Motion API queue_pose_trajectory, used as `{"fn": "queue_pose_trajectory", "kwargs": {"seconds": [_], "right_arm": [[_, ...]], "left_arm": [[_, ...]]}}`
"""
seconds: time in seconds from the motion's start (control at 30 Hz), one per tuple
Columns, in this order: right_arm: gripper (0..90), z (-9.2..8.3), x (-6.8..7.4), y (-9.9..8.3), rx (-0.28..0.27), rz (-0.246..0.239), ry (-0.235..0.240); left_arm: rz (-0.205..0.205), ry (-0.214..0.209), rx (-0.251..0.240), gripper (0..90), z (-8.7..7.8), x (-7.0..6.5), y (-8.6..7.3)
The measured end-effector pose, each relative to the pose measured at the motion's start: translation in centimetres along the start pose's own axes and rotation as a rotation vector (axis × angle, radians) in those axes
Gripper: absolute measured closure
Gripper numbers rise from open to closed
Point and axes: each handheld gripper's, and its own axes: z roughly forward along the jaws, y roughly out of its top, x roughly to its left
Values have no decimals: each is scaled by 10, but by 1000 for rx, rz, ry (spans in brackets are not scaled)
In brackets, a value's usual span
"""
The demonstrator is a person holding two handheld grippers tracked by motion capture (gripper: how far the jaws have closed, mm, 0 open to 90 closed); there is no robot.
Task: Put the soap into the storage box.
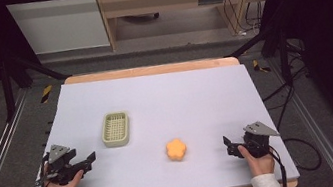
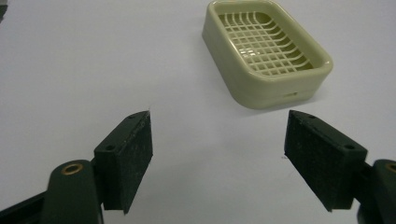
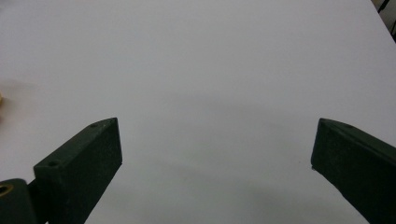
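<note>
High view, table (image 1: 154,95): a white sheet covers a wooden top whose edge shows along the far and near sides.
High view, soap dish (image 1: 115,129): pale green, rectangular with rounded corners and a grid floor, standing left of the table's middle with nothing in it.
High view, orange sponge (image 1: 176,149): flower-shaped, lying right of the middle and nearer the person than the dish, well apart from it.
High view, left gripper (image 1: 90,160): held in the left hand (image 1: 62,186) at the near left corner, jaws apart and pointing right, toward the middle, with nothing between them; a grey three-cornered plate sits on top.
High view, right gripper (image 1: 229,145): held in the right hand (image 1: 258,161) at the near right, jaws pointing left toward the sponge but apart from it; it too carries a grey plate.
Left gripper view, left gripper (image 2: 218,140): the two black jaws stand wide apart over bare white sheet, gripping nothing.
Left gripper view, soap dish (image 2: 261,86): ahead and to the right of the gap, clear of both jaws; a small slot shows in its near wall.
Right gripper view, right gripper (image 3: 217,142): jaws spread wide over the bare sheet, holding nothing.
Right gripper view, left edge: a faint orange sliver, too small to identify.
</note>
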Motion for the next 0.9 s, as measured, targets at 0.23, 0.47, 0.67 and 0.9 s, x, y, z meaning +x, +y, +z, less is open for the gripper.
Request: {"fn": "queue_pose_trajectory", "kwargs": {"seconds": [0.23, 0.47, 0.67, 0.9], "right_arm": [[35, -1, -1, 0, -22, 28, 34], [39, 1, -1, -1, -21, 34, 47], [39, 1, -2, -2, -21, 45, 46], [39, 2, -4, -1, -28, 53, 43]], "left_arm": [[34, -24, 3, 231, 1, -15, 3], [67, -47, 9, 228, 1, -28, 7], [80, -63, 12, 226, 2, -34, 11], [87, -88, 6, 227, 1, -41, 16]]}}
